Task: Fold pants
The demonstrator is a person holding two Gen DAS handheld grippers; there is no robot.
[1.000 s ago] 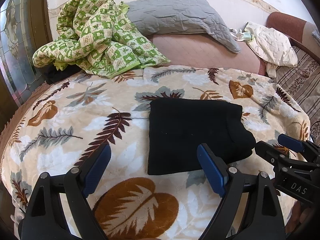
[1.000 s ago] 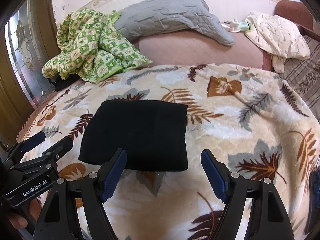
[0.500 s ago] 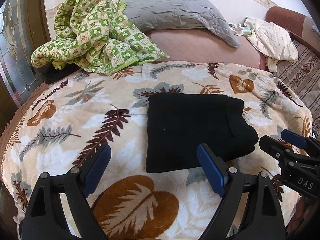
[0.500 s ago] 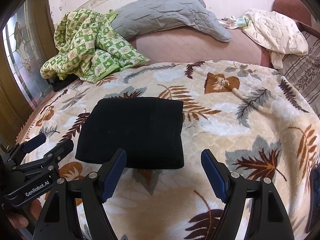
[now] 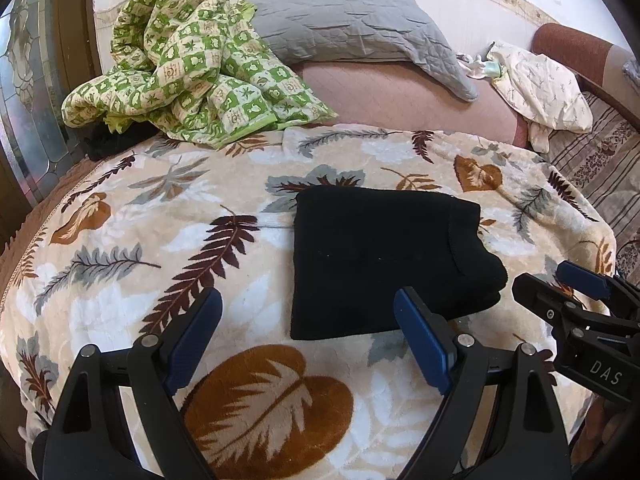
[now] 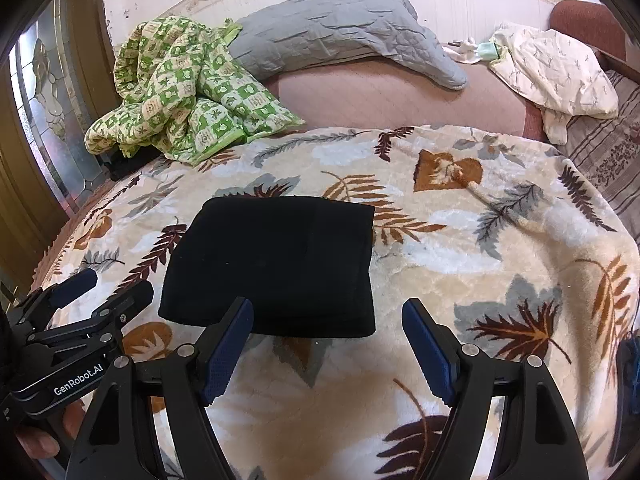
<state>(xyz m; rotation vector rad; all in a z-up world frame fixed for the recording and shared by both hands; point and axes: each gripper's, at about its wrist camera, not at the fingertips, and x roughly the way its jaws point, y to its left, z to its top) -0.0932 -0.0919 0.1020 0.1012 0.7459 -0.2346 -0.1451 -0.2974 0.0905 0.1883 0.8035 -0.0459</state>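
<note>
The black pants [image 5: 380,260] lie folded into a compact rectangle on the leaf-patterned blanket [image 5: 160,240]; they also show in the right wrist view [image 6: 276,264]. My left gripper [image 5: 308,340] is open and empty, held just short of the pants' near edge. My right gripper [image 6: 328,344] is open and empty, near the pants' front edge. Each gripper shows in the other's view, the right gripper [image 5: 560,284] to the right and the left gripper [image 6: 104,288] to the left.
A green checked quilt [image 5: 192,68] is heaped at the back left. A grey pillow [image 5: 352,24] and a cream cloth [image 5: 540,88] lie on the pink mattress [image 5: 400,96] behind. A glass door panel [image 5: 24,100] stands at left.
Both grippers have drawn back slightly from the pants and stayed open. The folded pants have not moved.
</note>
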